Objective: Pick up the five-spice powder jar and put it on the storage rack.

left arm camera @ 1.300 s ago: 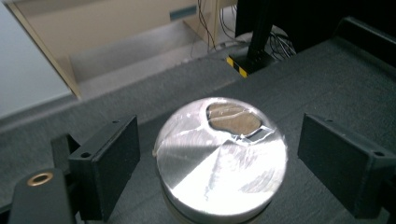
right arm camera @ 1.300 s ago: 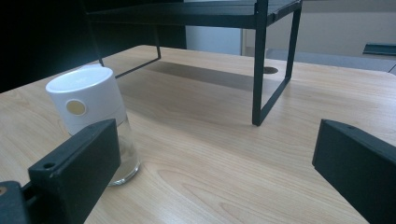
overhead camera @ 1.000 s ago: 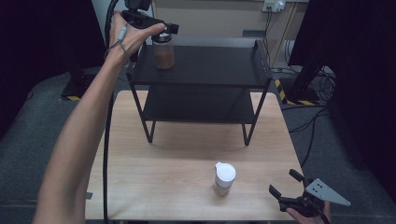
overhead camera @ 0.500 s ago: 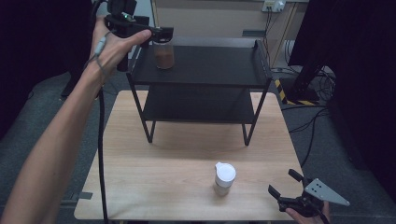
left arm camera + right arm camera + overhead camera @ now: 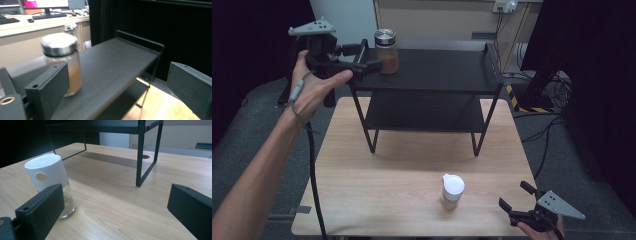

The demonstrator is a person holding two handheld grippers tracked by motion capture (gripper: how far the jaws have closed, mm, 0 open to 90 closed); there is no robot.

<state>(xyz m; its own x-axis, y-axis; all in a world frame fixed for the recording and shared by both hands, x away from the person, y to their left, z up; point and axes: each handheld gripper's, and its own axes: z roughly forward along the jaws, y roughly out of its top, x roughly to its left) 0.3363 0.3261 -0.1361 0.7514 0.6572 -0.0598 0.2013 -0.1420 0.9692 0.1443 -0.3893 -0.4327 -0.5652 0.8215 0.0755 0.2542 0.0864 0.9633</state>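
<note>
Risk: my left gripper (image 5: pixel 366 56), jaws spread and empty, sits just left of the jar (image 5: pixel 386 51) at the shelf's (image 5: pixel 437 70) far-left edge; a stray swing could topple it.

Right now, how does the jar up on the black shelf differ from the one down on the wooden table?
The silver-lidded glass jar holds brown powder and stands on the black metal shelf; the white-capped glass jar looks empty and stands on the light wooden table. Both are upright, small, and ungripped.

rack top (image 5: pixel 437 67) lies bare right of the brown jar (image 5: pixel 386 50); side rail (image 5: pixel 492 62) bounds it
</note>
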